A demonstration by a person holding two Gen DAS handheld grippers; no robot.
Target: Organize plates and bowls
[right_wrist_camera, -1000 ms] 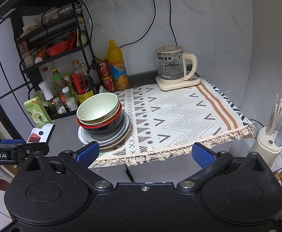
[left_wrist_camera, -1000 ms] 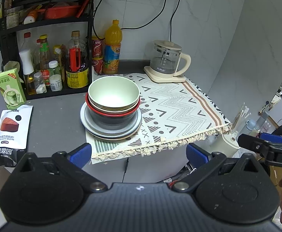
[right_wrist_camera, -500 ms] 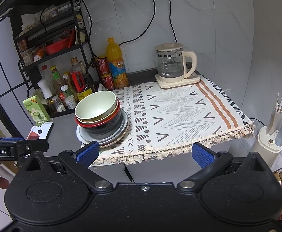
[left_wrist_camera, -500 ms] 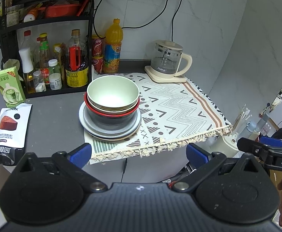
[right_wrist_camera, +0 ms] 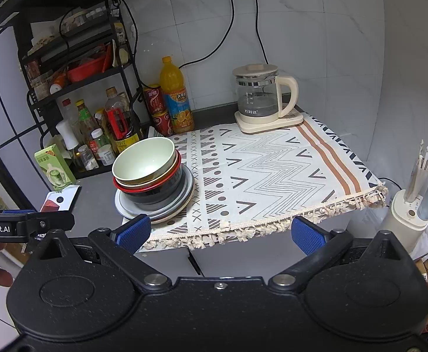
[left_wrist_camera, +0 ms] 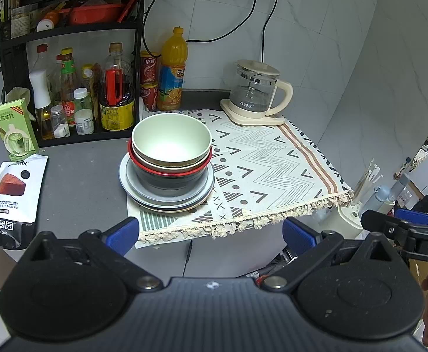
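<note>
A dark grey worktop (left_wrist_camera: pixel 82 176) in a tiled kitchen corner carries a patterned, fringed cloth (left_wrist_camera: pixel 272 170) across its right half. At ten o'clock in the left wrist view, a black wire rack (left_wrist_camera: pixel 11 47) holds sauce bottles and jars; an orange juice bottle (left_wrist_camera: pixel 171 70) and red cans (left_wrist_camera: pixel 149 72) stand just beside it at twelve o'clock. A glass kettle (left_wrist_camera: pixel 256 94) on a cream base sits on the cloth's far edge at one o'clock.

Near the centre of that view, on the cloth's left edge, stands the stack: grey plates (left_wrist_camera: pixel 132 187) at the bottom, a black bowl (left_wrist_camera: pixel 170 180) with a red rim on them, and a pale green bowl (left_wrist_camera: pixel 171 142) nested on top. In the right wrist view the same pile lies at ten o'clock, plates (right_wrist_camera: pixel 126 205) under the green bowl (right_wrist_camera: pixel 143 162).

A green carton (left_wrist_camera: pixel 14 129) stands at nine o'clock and a chocolate pie packet (left_wrist_camera: pixel 8 199) lies flat at eight o'clock.

The left tongs (left_wrist_camera: pixel 211 234) hang short of the worktop's near edge, blue-padded fingers spread wide, gripping nothing. The right tongs (right_wrist_camera: pixel 220 233) hang likewise, spread wide and empty, apart from the stack.
</note>
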